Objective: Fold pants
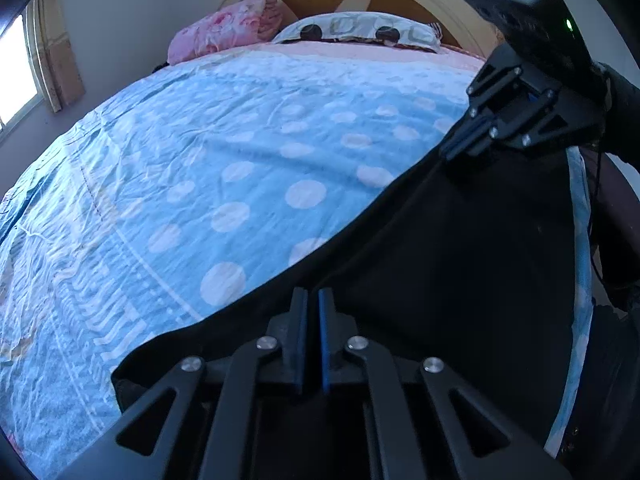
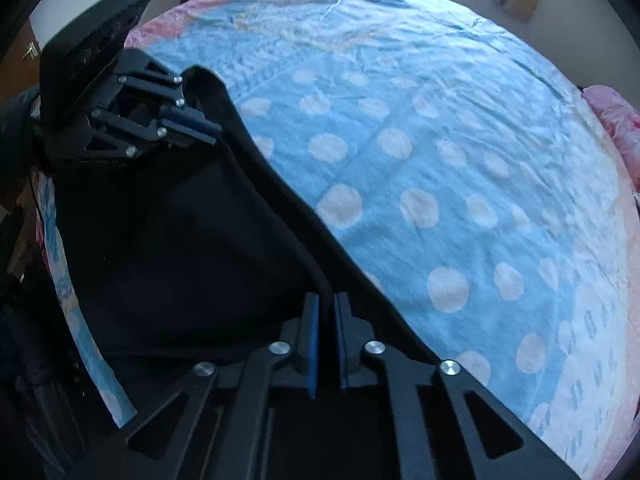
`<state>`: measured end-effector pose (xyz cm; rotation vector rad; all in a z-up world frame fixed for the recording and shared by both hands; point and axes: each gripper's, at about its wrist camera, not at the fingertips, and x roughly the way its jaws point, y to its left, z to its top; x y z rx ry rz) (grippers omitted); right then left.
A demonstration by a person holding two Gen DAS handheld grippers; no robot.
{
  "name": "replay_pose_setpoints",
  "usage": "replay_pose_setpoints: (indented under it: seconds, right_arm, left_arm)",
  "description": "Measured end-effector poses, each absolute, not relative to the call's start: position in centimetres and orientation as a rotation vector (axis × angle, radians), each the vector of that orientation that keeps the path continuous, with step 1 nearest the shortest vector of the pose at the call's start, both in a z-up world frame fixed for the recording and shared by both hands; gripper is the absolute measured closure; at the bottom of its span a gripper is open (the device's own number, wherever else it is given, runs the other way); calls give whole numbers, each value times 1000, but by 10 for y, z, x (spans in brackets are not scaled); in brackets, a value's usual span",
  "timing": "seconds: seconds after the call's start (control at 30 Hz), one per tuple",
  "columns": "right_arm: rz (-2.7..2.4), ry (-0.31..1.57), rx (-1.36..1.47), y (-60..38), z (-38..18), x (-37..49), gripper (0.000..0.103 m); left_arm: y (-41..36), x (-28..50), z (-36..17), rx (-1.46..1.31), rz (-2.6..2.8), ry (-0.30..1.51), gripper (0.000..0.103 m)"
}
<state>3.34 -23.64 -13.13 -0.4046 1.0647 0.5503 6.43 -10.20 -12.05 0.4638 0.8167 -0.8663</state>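
Gripping: both grippers pinch the far edge of the black pants (image 1: 460, 264), one at each end, probably so the edge can be lifted evenly.
Left gripper (image 1: 313, 300): jaws clenched on a thin fold of dark cloth near its own camera; it also shows at the left of the right wrist view, tips at the cloth's raised corner.
Right gripper (image 2: 327, 304): jaws clenched on the rolled hem, which runs up between the pads; it shows at the right of the left wrist view, tips down at the edge.
Pants: spread along the near side of the bed, their far edge running as a straight line between the two grips; the near part is lost in shadow.
Bedspread (image 1: 200, 160): blue with white dots, bare on the far side, which leaves room to lay the cloth over.
Far end: pink bundle (image 1: 224, 28) and patterned pillow (image 1: 356, 28) against the headboard, well apart from the pants.
Stage: judged early, grip taken, fold not yet made.
Risk: the thin hem could slip from either pinch.
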Motion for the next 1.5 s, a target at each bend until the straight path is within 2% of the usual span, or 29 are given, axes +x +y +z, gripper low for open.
replay_pose_setpoints:
  seconds: [0.17, 0.4, 0.47, 0.5, 0.53, 0.57, 0.63, 0.67, 0.87, 1.03, 1.13, 1.23, 1.43, 1.5]
  right_arm:
    - [517, 1020, -355, -244, -119, 38, 101]
    - [500, 1082, -352, -240, -145, 50, 100]
    - [501, 1079, -315, -245, -142, 48, 98]
    - [490, 1075, -309, -249, -140, 45, 92]
    - [467, 1064, -305, -254, -135, 41, 87]
    - [440, 1046, -292, -261, -129, 35, 76]
    - [404, 1015, -251, -277, -119, 21, 66]
    - [380, 994, -222, -287, -113, 11, 65]
    - [351, 950, -91, -309, -101, -46, 64]
    - [325, 1035, -7, -306, -139, -61, 64]
    - [315, 1024, 91, -322, -153, -65, 64]
    - [305, 960, 153, -342, -136, -76, 64]
    - [89, 816, 371, -456, -100, -103, 63]
    - [-27, 805, 433, -496, -98, -116, 56]
  left_arm:
    - [-98, 71, -113, 418, -851, 796, 98]
    - [-104, 72, -123, 456, -834, 805, 97]
    - [-101, 71, -118, 444, -820, 813, 87]
    - [-98, 69, -115, 432, -812, 809, 86]
    - [-94, 64, -109, 421, -800, 790, 78]
    - [-92, 60, -106, 419, -792, 775, 65]
    - [-87, 44, -97, 430, -756, 714, 50]
    - [-86, 36, -93, 424, -758, 693, 47]
    - [-96, -11, -95, 369, -812, 701, 45]
    - [-120, -24, -131, 375, -832, 838, 45]
    - [-131, -31, -127, 399, -819, 830, 45]
    - [-140, -33, -110, 363, -836, 803, 45]
    - [-186, -36, -99, 320, -901, 787, 45]
    - [-205, -40, -102, 318, -941, 800, 44]
